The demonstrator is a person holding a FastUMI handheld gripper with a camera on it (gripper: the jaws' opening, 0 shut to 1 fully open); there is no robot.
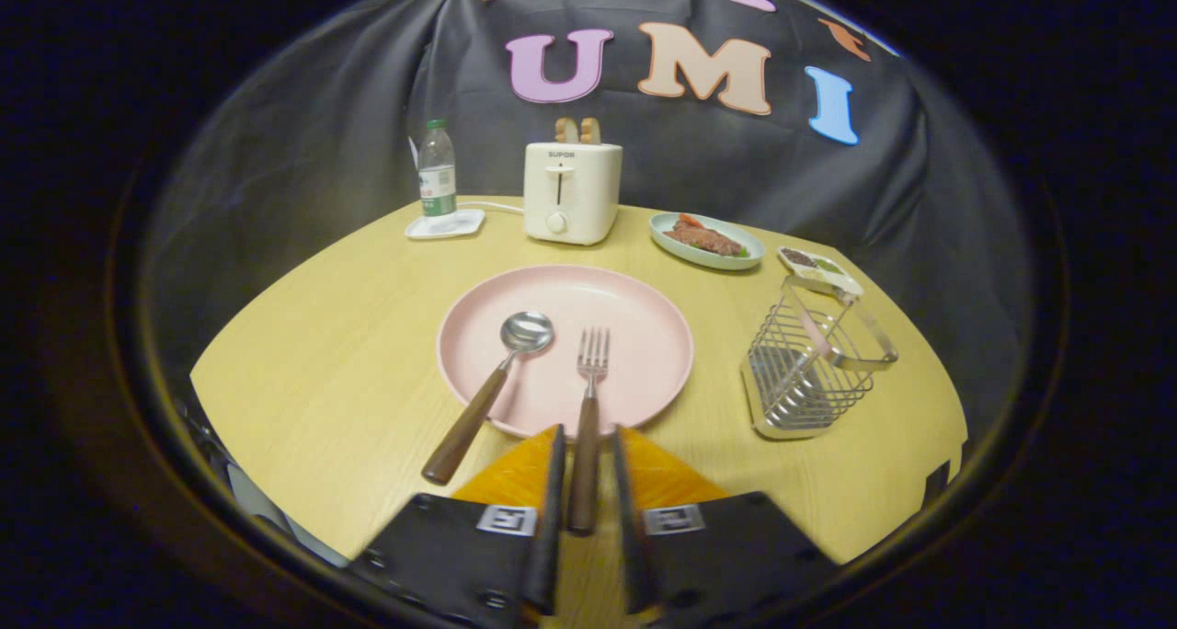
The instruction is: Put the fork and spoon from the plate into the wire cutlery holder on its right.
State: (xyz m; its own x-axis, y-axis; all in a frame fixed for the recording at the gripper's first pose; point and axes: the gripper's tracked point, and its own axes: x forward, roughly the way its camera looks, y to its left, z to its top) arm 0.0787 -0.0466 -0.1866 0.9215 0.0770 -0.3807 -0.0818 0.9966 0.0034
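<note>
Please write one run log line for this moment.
claw: open around fork handle | spoon: on plate | holder: empty

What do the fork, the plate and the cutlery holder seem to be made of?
Fork: shiny metal tines, dark brown handle that looks like wood, lying between the claw fingers. Plate: matte pink, possibly plastic or ceramic. Wire cutlery holder: thin bright metal wires with a glossy rim, probably steel.

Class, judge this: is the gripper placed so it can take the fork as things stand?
Probably yes. The fork's handle already lies between the gripper's fingers, which stand slightly apart from it; nothing blocks them closing.
</note>
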